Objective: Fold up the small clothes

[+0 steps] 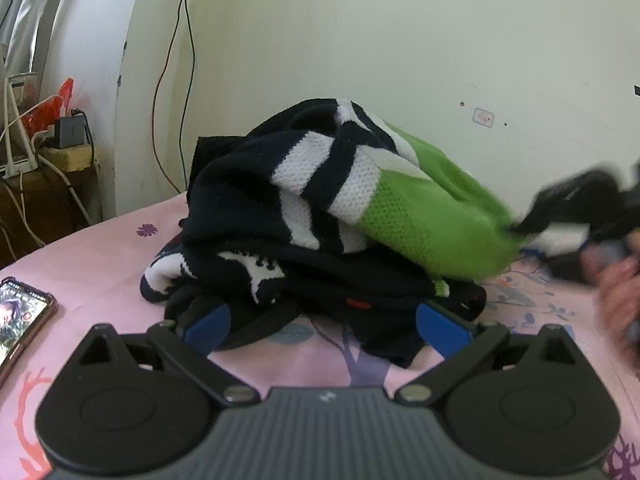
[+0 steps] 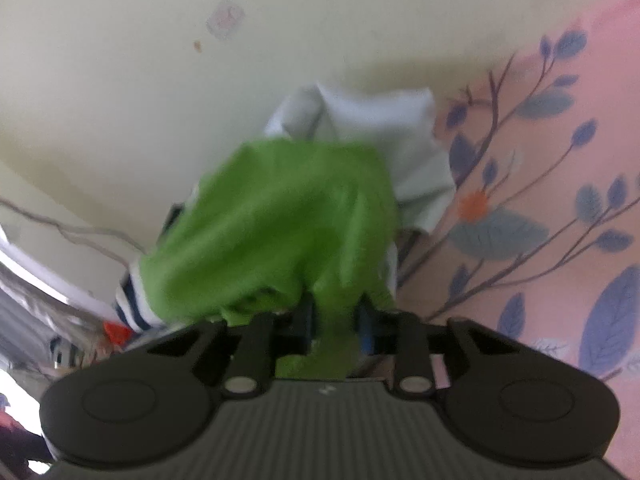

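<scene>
Phone (image 1: 22,316) left of clothes pile (image 1: 304,216); right gripper (image 2: 336,320) clenched on green garment (image 2: 276,224); left gripper (image 1: 324,324) spread wide.

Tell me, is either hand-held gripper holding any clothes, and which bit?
The right hand-held gripper is shut on the green part of the striped garment. The left hand-held gripper is open, holding nothing.

Garment (image 1: 332,200) navy, white stripes, green panel; sheet (image 1: 100,248) pink, blue-leaf print.
</scene>
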`<state>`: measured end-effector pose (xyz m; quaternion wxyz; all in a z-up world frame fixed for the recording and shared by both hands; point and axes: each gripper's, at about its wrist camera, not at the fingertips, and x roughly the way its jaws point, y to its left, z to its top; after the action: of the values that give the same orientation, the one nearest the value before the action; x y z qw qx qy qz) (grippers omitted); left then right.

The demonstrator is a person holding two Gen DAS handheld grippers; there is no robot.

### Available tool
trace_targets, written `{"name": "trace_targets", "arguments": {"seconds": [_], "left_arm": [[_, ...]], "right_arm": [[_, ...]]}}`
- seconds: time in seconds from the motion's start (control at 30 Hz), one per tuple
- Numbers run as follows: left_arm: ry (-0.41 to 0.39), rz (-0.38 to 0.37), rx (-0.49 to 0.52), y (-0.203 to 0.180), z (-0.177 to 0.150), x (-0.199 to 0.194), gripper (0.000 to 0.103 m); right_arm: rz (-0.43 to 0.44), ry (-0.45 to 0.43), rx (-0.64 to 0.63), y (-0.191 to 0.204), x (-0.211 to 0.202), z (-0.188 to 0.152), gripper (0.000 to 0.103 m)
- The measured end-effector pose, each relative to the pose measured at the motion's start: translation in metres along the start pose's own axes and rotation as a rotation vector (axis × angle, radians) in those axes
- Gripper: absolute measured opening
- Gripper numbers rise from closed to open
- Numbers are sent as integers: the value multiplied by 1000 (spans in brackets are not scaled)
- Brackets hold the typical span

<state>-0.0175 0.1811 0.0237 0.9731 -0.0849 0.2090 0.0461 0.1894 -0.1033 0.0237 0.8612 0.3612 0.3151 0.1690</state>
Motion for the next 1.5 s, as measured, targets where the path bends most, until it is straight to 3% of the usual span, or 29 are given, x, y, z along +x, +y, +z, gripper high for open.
{"name": "trace_targets", "arguments": {"seconds": [0.13,0.27,0.33,0.4,0.5,0.53,0.57,0.6,0.63,0.73,0.9,0.97,1.0,1.03,1.1,1.17,1.27,1.33,1.4,1.43,1.5], "left_arm": [[-9,-14,-9,2,-1,-3,101],[-45,-58,-26,7,-1,-13,102],[-69,-98,-49,12,-1,-23,102],[-87,-140,-83,15,1,-36,103],[-104,-192,-86,13,11,-50,103],[-109,-197,-61,7,15,-53,103],[-112,-199,-40,1,19,-54,103],[-112,-201,-19,-6,23,-53,103],[-109,-205,-1,-12,26,-51,103],[-50,-184,41,-30,30,-31,103],[152,-146,35,-52,27,20,100],[203,-129,28,-56,24,33,54],[249,-140,19,-58,21,36,20],[271,-148,9,-60,20,36,14],[222,-189,72,-74,17,19,10],[197,-276,150,-90,16,-11,10],[215,-518,192,-107,12,-64,11],[233,-713,293,-116,4,-95,13],[281,-868,375,-118,-3,-115,23],[285,-875,401,-118,-2,-119,32],[246,-835,423,-113,9,-118,35]], "right_arm": [[150,-190,-92,34,-104,38,4],[181,-351,-288,70,-231,52,2],[175,-461,-386,75,-292,50,0],[114,-577,-463,74,-361,46,0],[-31,-592,-539,58,-423,35,0],[-86,-594,-542,50,-434,28,6],[-150,-587,-537,37,-441,20,40],[-207,-586,-522,24,-450,10,62],[-240,-584,-515,10,-456,-5,66],[-254,-502,-432,-41,-441,-43,68],[-279,-304,-277,-105,-383,-95,68],[-277,-241,-254,-121,-360,-112,68],[-270,-209,-248,-126,-346,-117,68],[-263,-184,-249,-127,-336,-119,68],[-237,-152,-254,-120,-321,-122,68],[-197,-129,-248,-115,-307,-122,68],[-155,-99,-267,-101,-288,-124,68],[-133,-89,-284,-99,-276,-123,69],[-113,-75,-276,-95,-268,-125,69],[-111,-68,-269,-94,-264,-124,69],[-112,-56,-259,-93,-257,-126,69]]}}
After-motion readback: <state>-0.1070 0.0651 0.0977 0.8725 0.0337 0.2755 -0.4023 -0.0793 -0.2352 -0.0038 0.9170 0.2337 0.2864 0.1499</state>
